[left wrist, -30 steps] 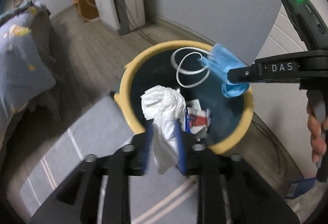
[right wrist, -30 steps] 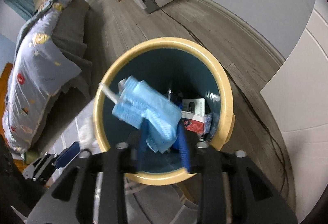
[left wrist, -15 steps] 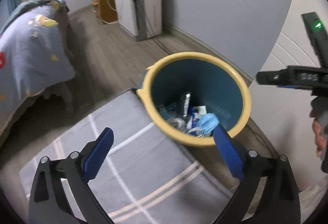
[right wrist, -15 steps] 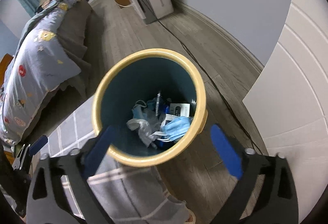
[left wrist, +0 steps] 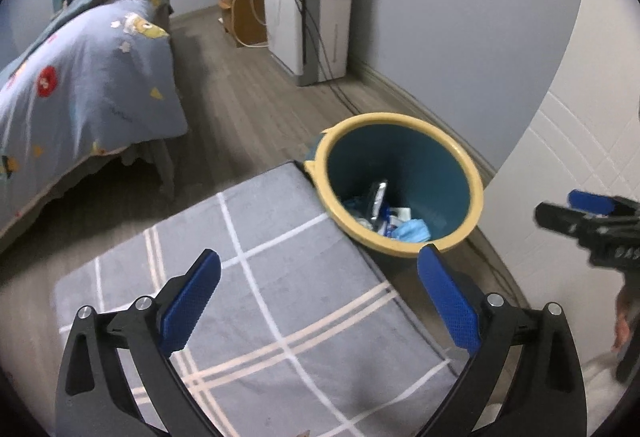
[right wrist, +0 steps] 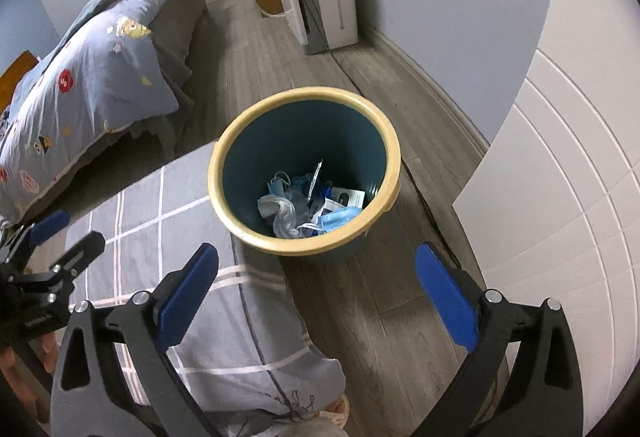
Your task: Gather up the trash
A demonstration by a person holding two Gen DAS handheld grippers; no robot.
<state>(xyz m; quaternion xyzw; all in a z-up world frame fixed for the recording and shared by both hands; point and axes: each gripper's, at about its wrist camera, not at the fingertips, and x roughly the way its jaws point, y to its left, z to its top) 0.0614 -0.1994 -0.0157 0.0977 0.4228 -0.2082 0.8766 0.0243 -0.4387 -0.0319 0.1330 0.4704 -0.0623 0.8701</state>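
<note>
Bed (left wrist: 80, 77) at 10 o'clock w/ patterned blue quilt; grey checked rug (left wrist: 260, 297) on wood floor, its corner touching the bin (right wrist: 394, 141). Bin: teal inside, yellow rim, upright btwn rug & white wall panel. Trash in bin bottom: white tissue (right wrist: 282, 215), blue mask (right wrist: 340, 217) at 5 o'clock of tissue, misc wrappers. L gripper (left wrist: 318, 295) & R gripper (right wrist: 316, 293) both released, fingers spread wide, nothing btwn them, both apart from bin

No text reads clearly; faint lettering on the right tongs (left wrist: 592, 221) stays illegible.
</note>
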